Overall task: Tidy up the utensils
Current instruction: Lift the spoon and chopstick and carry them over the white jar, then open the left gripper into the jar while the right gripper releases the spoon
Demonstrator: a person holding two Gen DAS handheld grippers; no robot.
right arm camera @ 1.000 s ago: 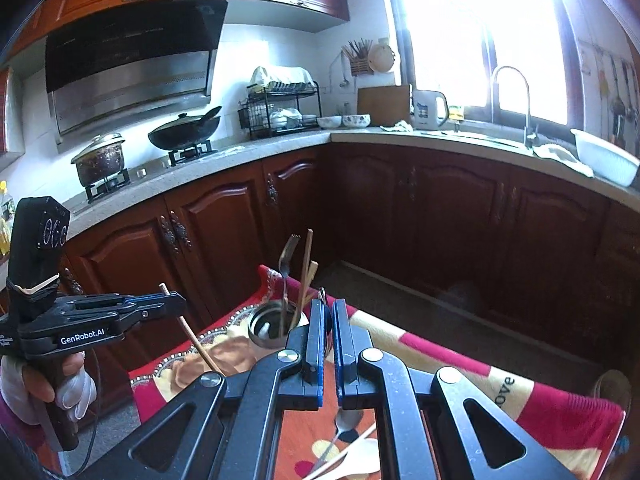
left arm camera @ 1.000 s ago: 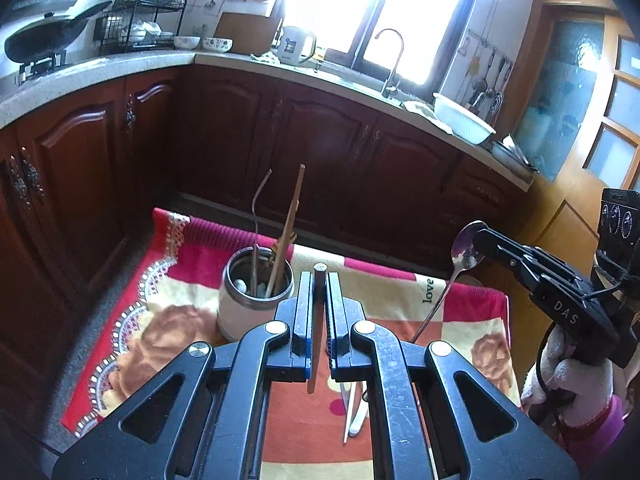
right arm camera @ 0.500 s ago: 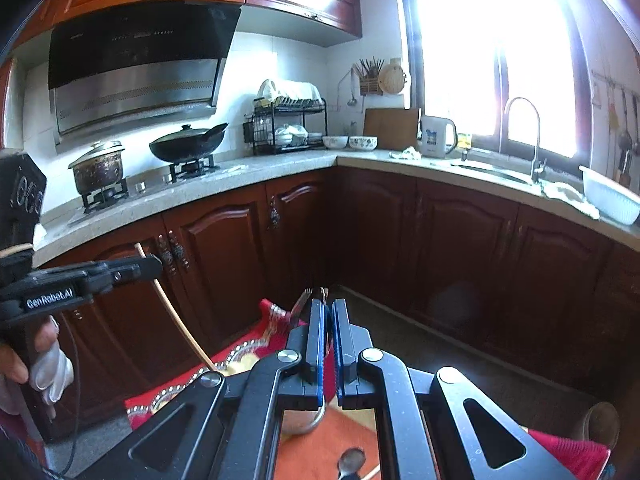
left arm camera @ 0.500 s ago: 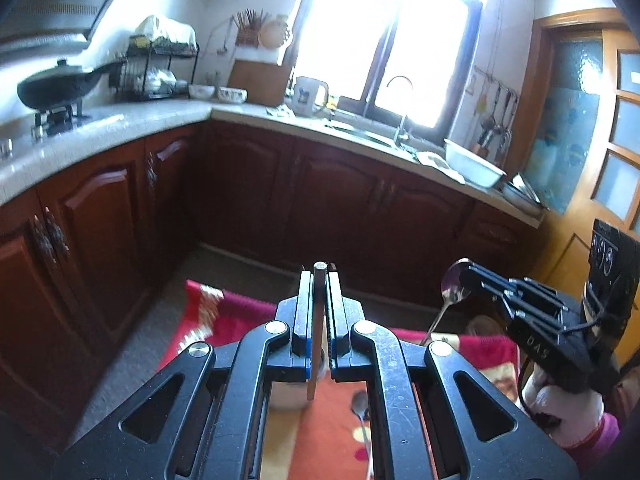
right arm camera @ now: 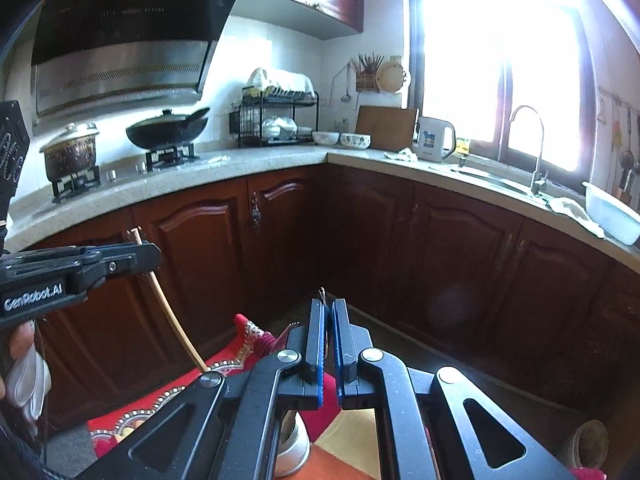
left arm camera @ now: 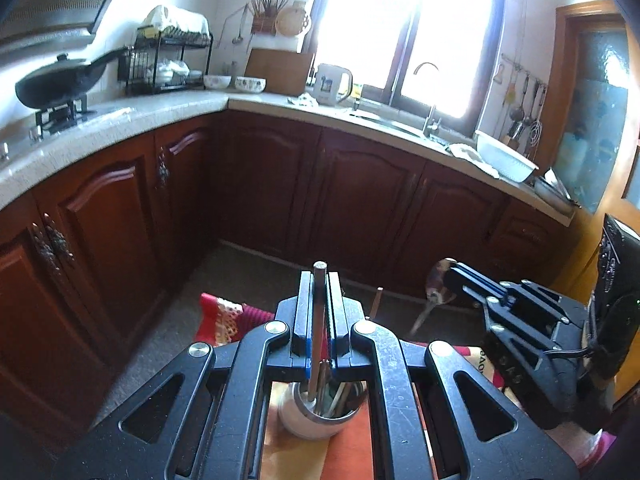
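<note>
My left gripper (left arm camera: 320, 280) is shut on a wooden chopstick (left arm camera: 319, 320); its lower end hangs over the white utensil cup (left arm camera: 316, 416), which holds several utensils. In the right wrist view the left gripper (right arm camera: 136, 256) holds the chopstick (right arm camera: 168, 312) slanting down. My right gripper (right arm camera: 327, 312) is shut on a metal spoon (right arm camera: 325, 332) seen edge-on. In the left wrist view the right gripper (left arm camera: 452, 276) holds the spoon (left arm camera: 436, 284) bowl-up, to the right of the cup. The cup (right arm camera: 294, 446) sits under my right gripper.
The cup stands on a red and orange patterned cloth (right arm camera: 160, 404) over a low table. Dark wooden cabinets (left arm camera: 360, 200) and a stone counter (left arm camera: 120, 120) surround it, with a wok (right arm camera: 168, 132), dish rack (right arm camera: 276, 120), kettle (right arm camera: 434, 138) and sink tap (right arm camera: 532, 148).
Both grippers have risen and tilted up, so the table and cup have dropped to the bottom of both views. The chopstick's lower end now hangs over the cup.
</note>
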